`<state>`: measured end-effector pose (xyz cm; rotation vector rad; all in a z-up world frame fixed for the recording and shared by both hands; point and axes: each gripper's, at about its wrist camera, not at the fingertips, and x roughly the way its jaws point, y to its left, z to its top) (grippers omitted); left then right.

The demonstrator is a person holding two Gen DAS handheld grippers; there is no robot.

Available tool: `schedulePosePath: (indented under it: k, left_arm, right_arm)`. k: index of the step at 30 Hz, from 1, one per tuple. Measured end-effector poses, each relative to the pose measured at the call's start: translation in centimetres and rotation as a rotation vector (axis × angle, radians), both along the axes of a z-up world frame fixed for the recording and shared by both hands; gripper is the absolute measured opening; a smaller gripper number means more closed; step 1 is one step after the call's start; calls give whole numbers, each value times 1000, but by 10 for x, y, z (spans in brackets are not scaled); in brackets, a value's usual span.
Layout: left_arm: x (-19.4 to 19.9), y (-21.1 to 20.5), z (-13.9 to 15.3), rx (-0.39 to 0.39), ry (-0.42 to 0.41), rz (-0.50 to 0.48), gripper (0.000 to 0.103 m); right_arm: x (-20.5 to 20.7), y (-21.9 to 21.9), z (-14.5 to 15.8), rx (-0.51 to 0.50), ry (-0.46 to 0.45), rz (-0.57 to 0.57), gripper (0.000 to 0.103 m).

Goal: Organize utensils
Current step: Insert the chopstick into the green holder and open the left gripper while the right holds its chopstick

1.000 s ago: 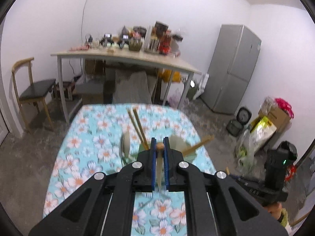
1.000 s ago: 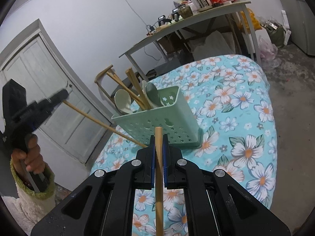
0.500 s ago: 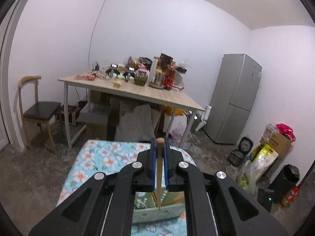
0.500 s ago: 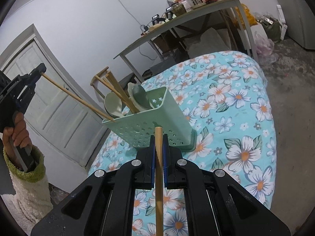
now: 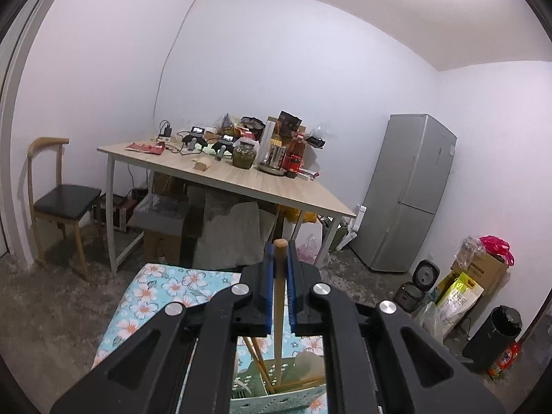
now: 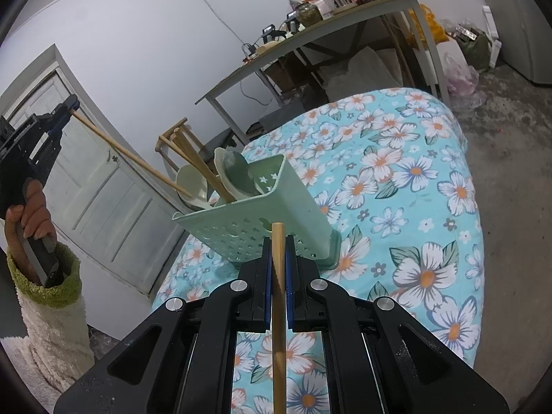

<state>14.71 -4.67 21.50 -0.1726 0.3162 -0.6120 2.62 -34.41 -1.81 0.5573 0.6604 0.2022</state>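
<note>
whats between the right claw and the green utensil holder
Nothing lies there: in the right wrist view the right claw, shut on a chopstick, sits just before the green utensil holder with only floral tablecloth below.

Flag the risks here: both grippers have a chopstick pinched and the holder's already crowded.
1. The left gripper holds its chopstick by the very end, tip low among the spoons in the green utensil holder. It may snag or pivot in the grip.
2. The holder sits near the edge of the floral-cloth table; a sideways push might tip it or slide it off.
3. The right gripper waits close to the holder's wall with its own chopstick, which could bump it.
</note>
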Motion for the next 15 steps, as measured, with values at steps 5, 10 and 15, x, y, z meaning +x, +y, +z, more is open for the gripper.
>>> schedulePosePath:
  k: [5, 10, 15]
  left_arm:
    - [11, -16, -22, 37, 28, -14, 6]
    - [22, -30, -56, 86, 88, -20, 6]
    - [26, -37, -80, 116, 140, -25, 6]
  right_arm:
    - [-1, 1, -3, 4, 6, -2, 5]
    - [-4, 1, -2, -3, 8, -6, 5]
    - [-8, 1, -3, -4, 10, -9, 5]
